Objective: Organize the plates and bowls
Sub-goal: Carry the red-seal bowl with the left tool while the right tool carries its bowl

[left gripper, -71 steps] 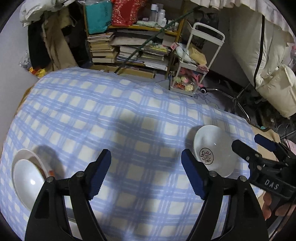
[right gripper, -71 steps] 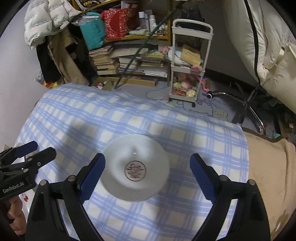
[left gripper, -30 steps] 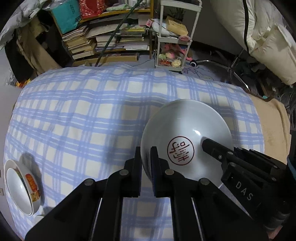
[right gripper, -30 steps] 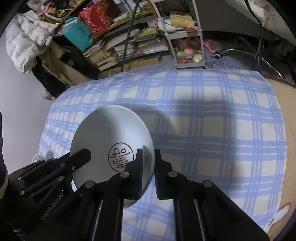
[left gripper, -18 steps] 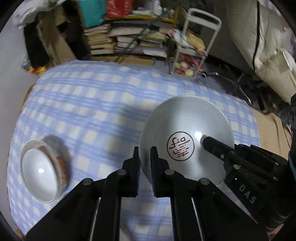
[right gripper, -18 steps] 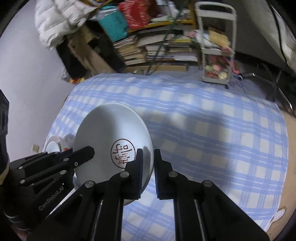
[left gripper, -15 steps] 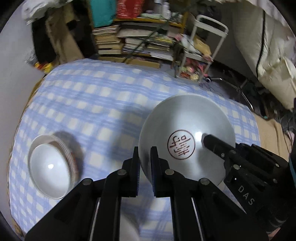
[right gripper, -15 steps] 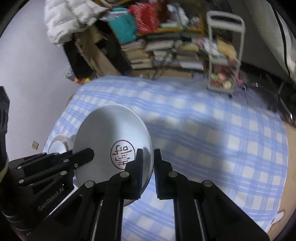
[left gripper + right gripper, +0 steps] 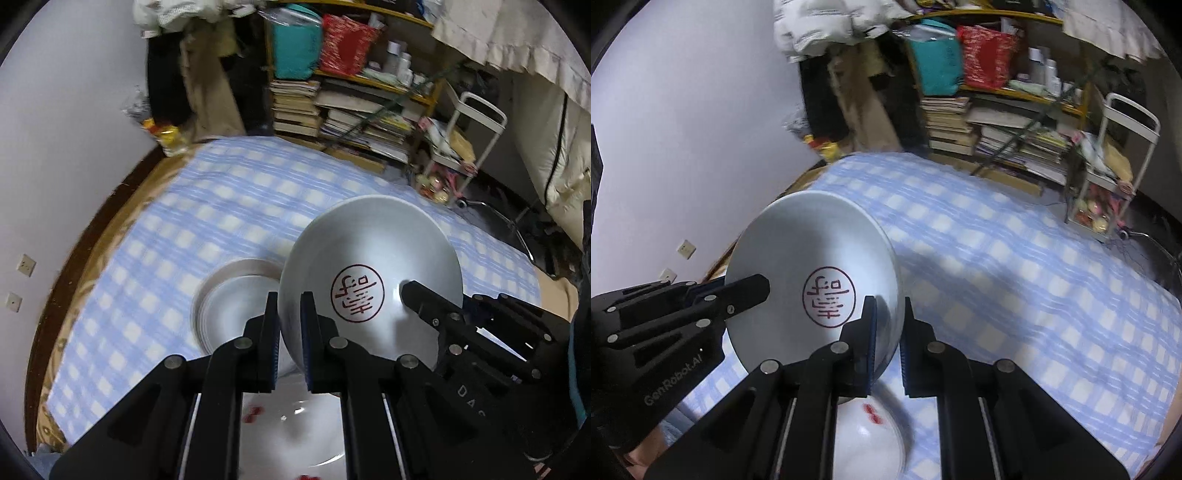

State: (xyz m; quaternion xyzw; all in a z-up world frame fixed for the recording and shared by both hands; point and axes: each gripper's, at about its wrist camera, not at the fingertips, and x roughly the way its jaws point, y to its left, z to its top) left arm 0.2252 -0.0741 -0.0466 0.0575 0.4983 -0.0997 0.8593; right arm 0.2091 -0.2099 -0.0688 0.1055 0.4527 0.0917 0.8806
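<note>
Left wrist view: left tool [image 9: 290, 325] clamped on the near-left rim of a white bowl [image 9: 369, 280] with a red seal mark inside, pads pressing the thin wall from both sides. Right tool [image 9: 413, 295] gripping the opposite rim, entering from the right. Two-sided hold likely chosen to keep the wide, smooth bowl level and stop it swinging on one thin edge. Bowl held clear above the blue checked bed cover [image 9: 229, 206], tilted a little toward the camera. Just left of it and below, a stack of white bowls [image 9: 232, 306] resting on the cover, blurred, nothing visible inside the top one. Nearer still, under the tool, a white plate with red marks [image 9: 295, 428]; hard to tell whether empty beyond those marks. Seemingly lined up for nesting into that stack.

Right wrist view: right tool [image 9: 888, 332] shut on the near-right rim of the same bowl [image 9: 812, 280], left tool [image 9: 750, 291] pinching the far-left rim. Bowl empty, only the seal showing, held off the bed cover [image 9: 997, 266] toward its left edge beside the wall. Below the tool, a white dish with a red mark [image 9: 871, 435], partly hidden; contents unclear. Far side: cluttered bookshelf [image 9: 997, 122] and a small white trolley [image 9: 1108, 177].
</note>
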